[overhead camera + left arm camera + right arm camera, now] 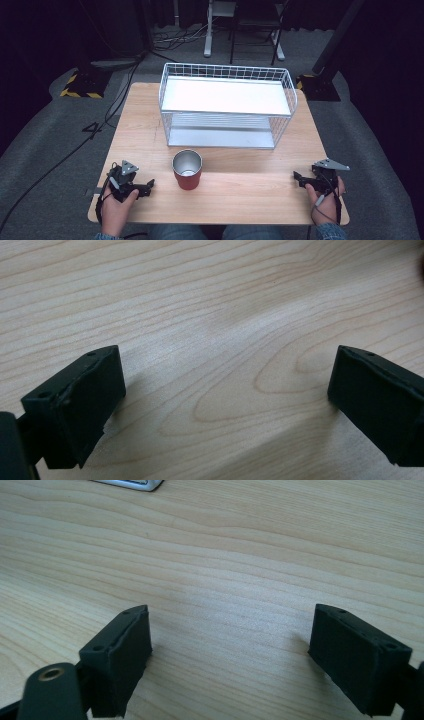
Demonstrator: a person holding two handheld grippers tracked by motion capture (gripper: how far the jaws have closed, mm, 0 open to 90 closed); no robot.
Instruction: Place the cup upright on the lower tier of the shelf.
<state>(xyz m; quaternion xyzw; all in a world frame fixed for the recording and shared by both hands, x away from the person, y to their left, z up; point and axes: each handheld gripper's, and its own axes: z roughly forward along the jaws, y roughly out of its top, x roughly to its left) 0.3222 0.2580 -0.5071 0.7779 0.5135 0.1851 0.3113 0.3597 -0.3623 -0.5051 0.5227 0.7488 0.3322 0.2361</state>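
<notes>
High view had me at the start line, nothing done yet as far as I could judge. The red cup (187,170) stood upright on the bench (240,200), open mouth up, steel lining visible, roughly centred near my edge and just in front of the white wire rack (227,105). Rack's top shelf and lower shelf both looked bare.

Left gripper (146,187) sat on the bench to the left of the cup, near but not touching, jaws pointing toward it. In the left gripper view its jaws stood wide apart w/ only wood grain between them, holding nothing. Right gripper (298,177) was well apart from the cup on the far right side, also down at the bench. Right gripper view showed the same: jaws spread wide, empty, bare wood between, plus a corner of the rack's base (131,484) at the top edge.

My read: cup was the thing to be handled, prob. headed for the rack. So approach, grasp, lift and placing were all left to do. Left gripper was nearer, so likely the one to go first.
</notes>
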